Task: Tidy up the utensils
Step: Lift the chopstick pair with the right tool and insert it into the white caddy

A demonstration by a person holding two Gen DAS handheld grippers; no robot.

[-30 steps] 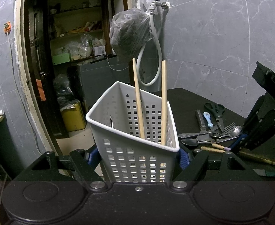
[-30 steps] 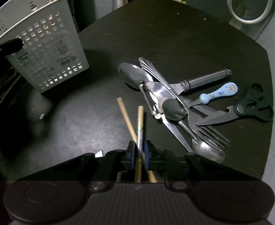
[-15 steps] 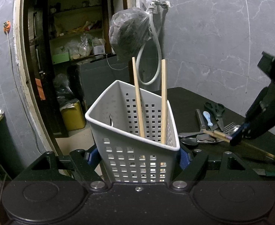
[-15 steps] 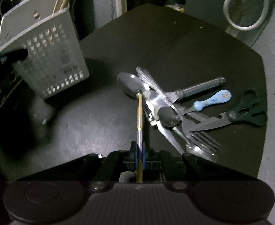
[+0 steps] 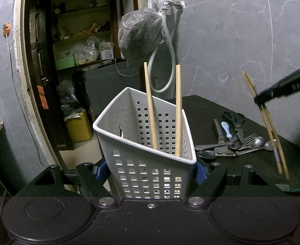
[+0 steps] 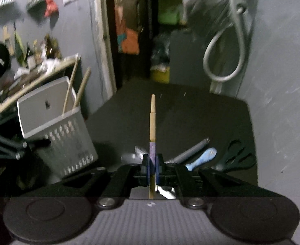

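My left gripper (image 5: 150, 170) is shut on a white perforated basket (image 5: 150, 159), its blue pads (image 5: 200, 171) pressing the two sides. Two wooden chopsticks (image 5: 151, 110) stand inside the basket. My right gripper (image 6: 153, 163) is shut on a pair of chopsticks (image 6: 153, 120) and holds them in the air above the black table (image 6: 190, 112). In the left wrist view that pair (image 5: 268, 122) hangs steeply at the right, pinched by the right gripper (image 5: 260, 100). The basket (image 6: 56, 122) appears tilted at the left of the right wrist view.
A pile of spoons, forks and a knife (image 5: 231, 145) lies on the table with black scissors (image 5: 234, 118) and a blue-handled utensil (image 6: 203, 157). A hose (image 5: 170, 61) and a plastic bag (image 5: 139, 34) hang from a wall tap. An open doorway lies behind.
The right gripper has lifted the pair of chopsticks off the table and swung it steeply upright. The left gripper and the basket have stayed put.
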